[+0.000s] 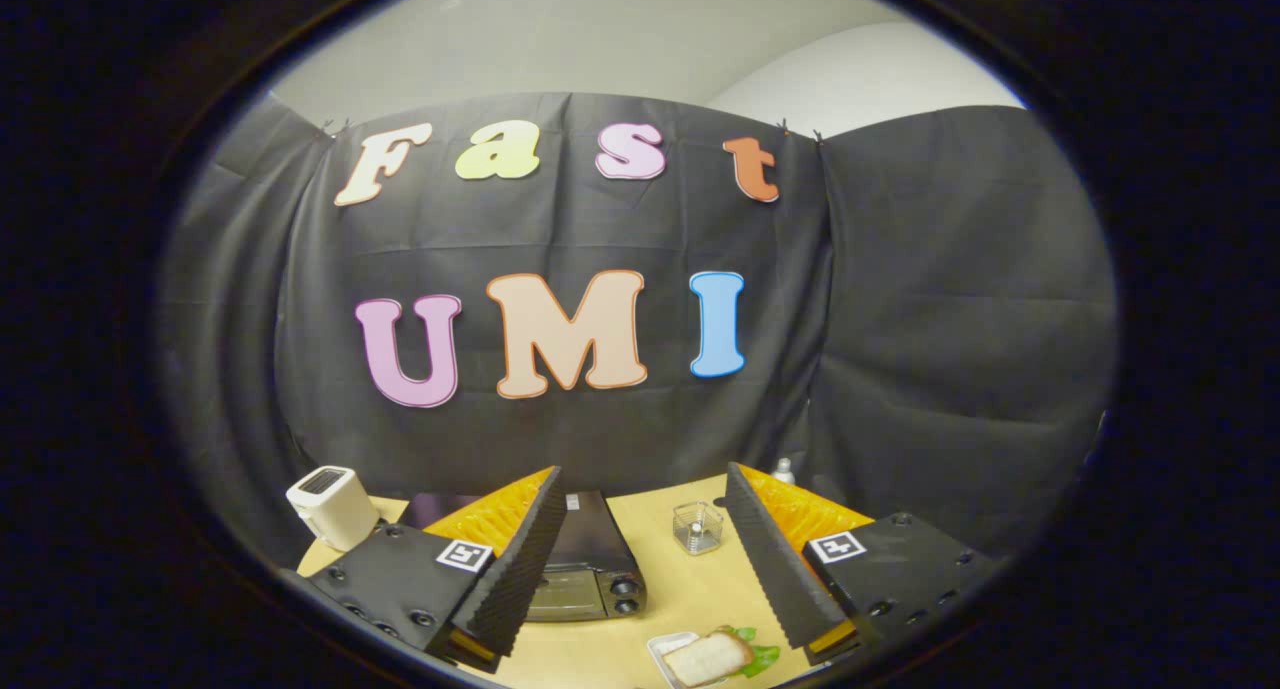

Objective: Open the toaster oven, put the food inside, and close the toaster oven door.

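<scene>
OK, toaster oven (585, 569) on bench (680, 579), partly behind my left finger, door looks shut. Food: sandwich (708, 657) w/ lettuce on small tray (664, 649), near me, between fingers. Gripper (640, 559) jaws wide apart, holding nothing. Beyond: clear cup (697, 527), white toaster (328, 505) off left. Judging by this, nothing done yet; all 3 steps left.

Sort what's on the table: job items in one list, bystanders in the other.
For the job:
- toaster oven, door shut, just ahead of the fingers
- sandwich on a small white tray, between the fingers
- claw, open, holding nothing

Just lying about:
- white pop-up toaster
- clear container
- small bottle
</scene>
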Available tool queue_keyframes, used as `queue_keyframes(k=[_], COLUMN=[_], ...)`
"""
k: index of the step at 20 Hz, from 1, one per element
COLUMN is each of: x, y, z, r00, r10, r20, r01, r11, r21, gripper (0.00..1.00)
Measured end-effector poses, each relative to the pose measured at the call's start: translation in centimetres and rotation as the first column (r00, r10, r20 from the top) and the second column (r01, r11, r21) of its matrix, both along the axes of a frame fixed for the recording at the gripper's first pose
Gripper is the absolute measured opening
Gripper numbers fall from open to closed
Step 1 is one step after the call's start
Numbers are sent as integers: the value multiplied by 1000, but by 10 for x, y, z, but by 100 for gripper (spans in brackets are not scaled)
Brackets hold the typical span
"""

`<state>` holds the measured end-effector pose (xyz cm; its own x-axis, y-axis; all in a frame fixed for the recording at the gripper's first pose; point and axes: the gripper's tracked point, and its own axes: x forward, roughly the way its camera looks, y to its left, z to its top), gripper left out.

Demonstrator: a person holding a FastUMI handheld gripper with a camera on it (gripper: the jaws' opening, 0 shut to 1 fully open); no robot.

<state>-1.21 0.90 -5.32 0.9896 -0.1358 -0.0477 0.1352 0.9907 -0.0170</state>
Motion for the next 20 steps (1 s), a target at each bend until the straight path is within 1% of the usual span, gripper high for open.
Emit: queue_keyframes(k=[3, 6, 8, 11, 14, 16, 20], x=[5, 15, 23, 32, 44, 54, 74], y=[20, 47, 67, 90, 110, 124, 131], z=[-15, -32, -49, -77, -106, -126, -166], r00=[999, 995, 990, 982, 976, 968, 961], r10=[30, 89, 140, 186, 217, 249, 258], r20=[20, 32, 27, 14, -11, -30, -95], r01=[-31, -90, -141, -187, -215, -245, -249], r11=[999, 995, 988, 977, 973, 965, 963], r21=[18, 34, 65, 107, 85, 91, 103], gripper=[99, 99, 99, 99, 99, 99, 99])
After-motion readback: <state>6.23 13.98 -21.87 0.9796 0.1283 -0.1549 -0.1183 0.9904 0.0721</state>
